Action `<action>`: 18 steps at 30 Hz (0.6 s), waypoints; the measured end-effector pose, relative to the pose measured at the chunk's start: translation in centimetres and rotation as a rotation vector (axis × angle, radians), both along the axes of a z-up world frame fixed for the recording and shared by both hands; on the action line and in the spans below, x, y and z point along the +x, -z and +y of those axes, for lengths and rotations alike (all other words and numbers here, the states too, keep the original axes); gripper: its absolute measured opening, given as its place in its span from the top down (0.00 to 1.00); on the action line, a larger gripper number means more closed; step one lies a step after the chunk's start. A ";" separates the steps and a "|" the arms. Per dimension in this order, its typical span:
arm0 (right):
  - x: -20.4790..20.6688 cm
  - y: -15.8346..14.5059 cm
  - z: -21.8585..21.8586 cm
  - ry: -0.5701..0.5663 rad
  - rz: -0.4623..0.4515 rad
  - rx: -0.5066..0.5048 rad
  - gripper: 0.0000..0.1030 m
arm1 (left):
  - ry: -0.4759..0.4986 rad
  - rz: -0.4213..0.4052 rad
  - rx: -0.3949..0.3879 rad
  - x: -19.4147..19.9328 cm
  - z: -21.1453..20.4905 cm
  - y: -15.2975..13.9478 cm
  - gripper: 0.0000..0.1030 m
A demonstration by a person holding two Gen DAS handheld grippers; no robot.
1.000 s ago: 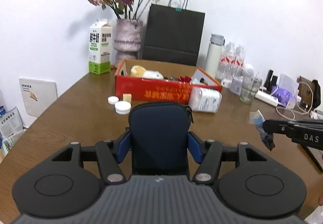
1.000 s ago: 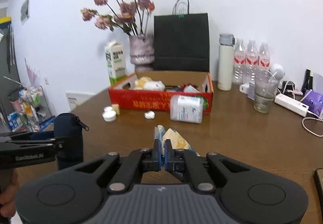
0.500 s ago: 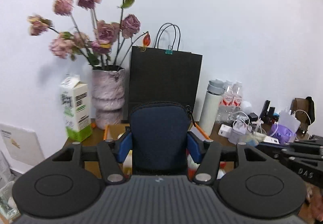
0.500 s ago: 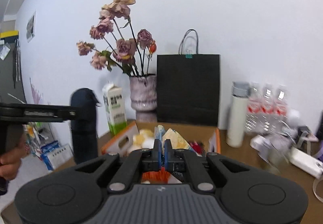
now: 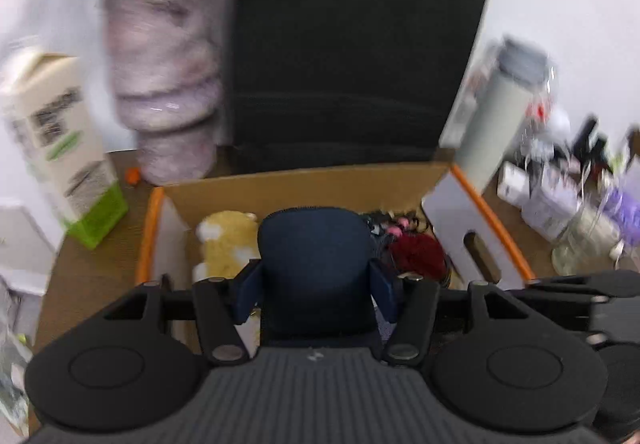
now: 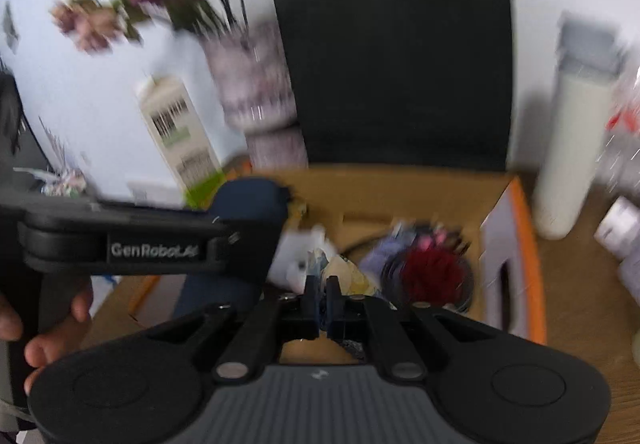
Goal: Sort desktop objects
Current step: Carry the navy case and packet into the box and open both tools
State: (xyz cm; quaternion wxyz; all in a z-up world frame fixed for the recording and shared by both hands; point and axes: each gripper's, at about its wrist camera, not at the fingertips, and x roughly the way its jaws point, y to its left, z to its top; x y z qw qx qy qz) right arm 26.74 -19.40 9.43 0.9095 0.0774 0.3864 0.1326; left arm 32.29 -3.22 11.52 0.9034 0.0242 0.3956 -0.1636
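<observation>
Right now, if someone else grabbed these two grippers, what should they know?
Left gripper: shut on the blue pouch, held above the box.
Right gripper: shut on a crumpled wrapper, also over the box.
Box already holds a yellow plush and a red ball.
Done: both things lifted and brought over the box.
Left: lower them in and let go.

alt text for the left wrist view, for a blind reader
The left tool grips a navy pouch above an open cardboard box holding a yellow plush and red pompom. A black bag stands behind; the picture is blurred.
</observation>
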 end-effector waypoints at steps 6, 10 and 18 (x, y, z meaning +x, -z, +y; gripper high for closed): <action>3.1 4.9 -0.4 0.020 0.149 0.094 0.93 | -0.026 -0.008 0.058 1.5 -0.6 3.7 0.42; 3.3 5.8 -0.1 0.035 0.173 0.038 0.72 | -0.047 -0.015 0.041 1.3 0.3 2.9 0.38; -0.5 -1.2 -1.2 0.096 0.079 -0.064 0.42 | -0.165 -0.113 -0.030 -4.3 5.7 -5.4 0.05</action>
